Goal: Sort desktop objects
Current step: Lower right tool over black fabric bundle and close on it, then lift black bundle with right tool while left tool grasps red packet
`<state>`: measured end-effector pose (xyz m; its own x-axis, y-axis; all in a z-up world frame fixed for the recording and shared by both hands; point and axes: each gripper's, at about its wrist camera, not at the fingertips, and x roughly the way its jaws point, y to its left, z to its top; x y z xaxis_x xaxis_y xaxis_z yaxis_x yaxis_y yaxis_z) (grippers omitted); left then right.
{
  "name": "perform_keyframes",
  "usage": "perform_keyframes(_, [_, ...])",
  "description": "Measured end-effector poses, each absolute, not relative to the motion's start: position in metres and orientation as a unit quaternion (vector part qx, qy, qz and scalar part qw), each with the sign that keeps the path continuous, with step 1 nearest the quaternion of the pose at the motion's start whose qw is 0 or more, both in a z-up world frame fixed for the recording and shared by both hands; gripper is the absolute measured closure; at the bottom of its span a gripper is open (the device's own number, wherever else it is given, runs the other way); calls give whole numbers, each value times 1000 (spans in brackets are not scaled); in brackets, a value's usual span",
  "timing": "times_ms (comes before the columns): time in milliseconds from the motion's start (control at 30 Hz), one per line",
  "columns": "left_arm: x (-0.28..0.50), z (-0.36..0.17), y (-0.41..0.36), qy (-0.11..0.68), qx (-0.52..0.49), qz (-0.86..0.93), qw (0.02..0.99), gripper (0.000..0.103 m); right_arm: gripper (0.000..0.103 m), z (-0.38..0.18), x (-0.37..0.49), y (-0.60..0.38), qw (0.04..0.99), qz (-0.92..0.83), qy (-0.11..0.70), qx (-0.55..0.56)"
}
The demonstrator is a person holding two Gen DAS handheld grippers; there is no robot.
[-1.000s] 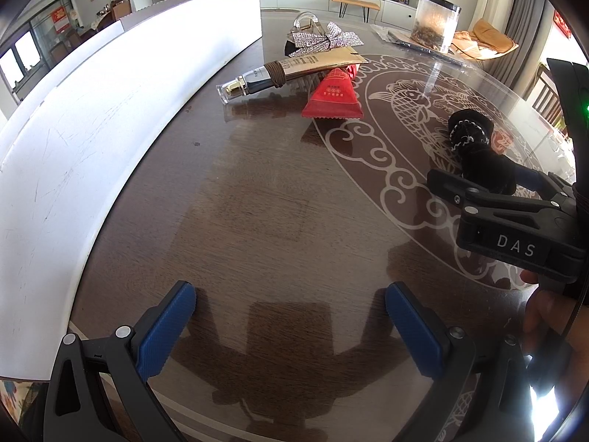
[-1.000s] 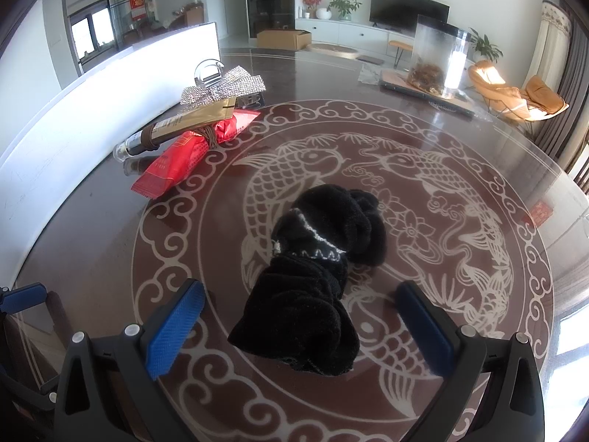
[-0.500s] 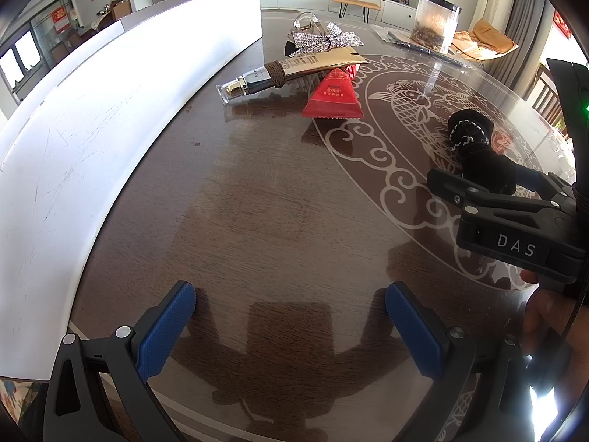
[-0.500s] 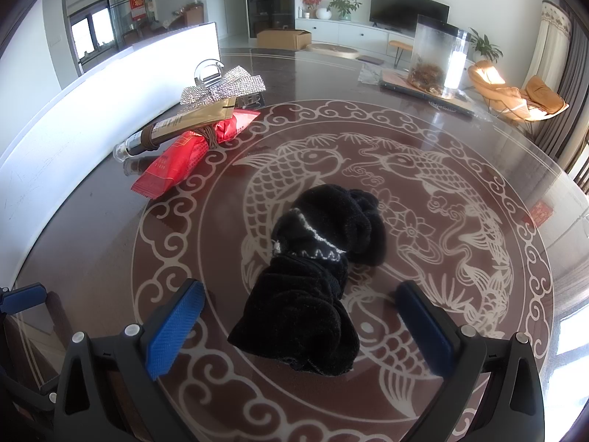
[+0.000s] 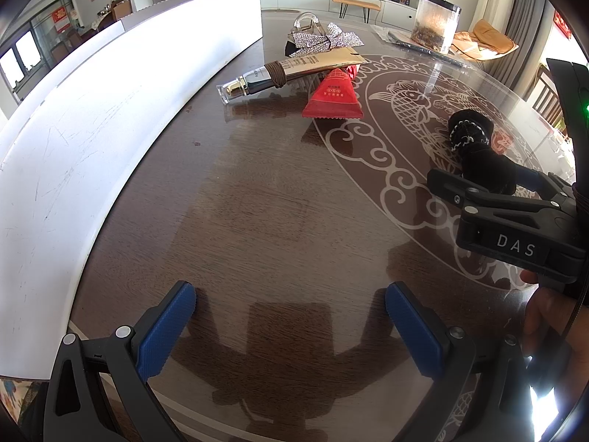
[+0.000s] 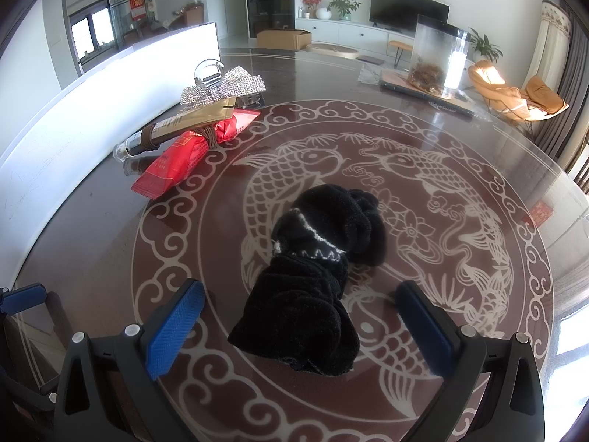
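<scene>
A black velvet scrunchie (image 6: 316,276) lies on the table between the fingers of my open right gripper (image 6: 300,326); its near end sits between the blue pads. It also shows in the left wrist view (image 5: 478,151). Farther left lie a red snack packet (image 6: 184,156), a gold cosmetic tube (image 6: 184,125) wrapped with a brown hair tie, and a silver rhinestone bow (image 6: 224,88). My left gripper (image 5: 291,324) is open and empty over bare table; the red packet (image 5: 333,95) and tube (image 5: 291,70) lie far ahead of it.
A long white tray wall (image 5: 110,103) runs along the left side of the table. A clear container (image 6: 438,59) stands at the far right on a flat board. The right gripper body (image 5: 515,228) is at the left view's right edge.
</scene>
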<state>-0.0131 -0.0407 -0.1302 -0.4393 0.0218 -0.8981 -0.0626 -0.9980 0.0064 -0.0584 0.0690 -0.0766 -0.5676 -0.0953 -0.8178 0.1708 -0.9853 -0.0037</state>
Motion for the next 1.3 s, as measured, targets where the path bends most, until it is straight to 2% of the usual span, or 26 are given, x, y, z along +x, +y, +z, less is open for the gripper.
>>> perform_keyframes(633, [-12, -130, -41, 19, -528, 848, 25, 0, 0, -77, -59, 69, 76, -884, 41, 459])
perform_keyframes(700, [-13, -130, -41, 19, -528, 848, 25, 0, 5, -75, -58, 68, 81, -885, 43, 456])
perform_keyframes(733, [-13, -130, -41, 19, -529, 848, 25, 0, 13, -74, -56, 67, 85, -887, 45, 452])
perform_keyframes(767, [-13, -130, -41, 19, -529, 848, 25, 0, 25, -73, -55, 67, 89, -889, 47, 447])
perform_keyframes(800, [-13, -130, -41, 19, -529, 848, 25, 0, 32, -70, -51, 67, 92, -891, 48, 442])
perform_keyframes(867, [-12, -130, -41, 19, -529, 848, 25, 0, 60, -68, -47, 69, 93, -894, 50, 436])
perform_keyframes(933, [-12, -130, -41, 19, -529, 848, 25, 0, 63, -67, -43, 73, 92, -893, 49, 437])
perform_keyframes(1300, [-18, -129, -40, 17, -536, 843, 24, 0, 62, -67, 11, 106, 95, -896, 42, 433])
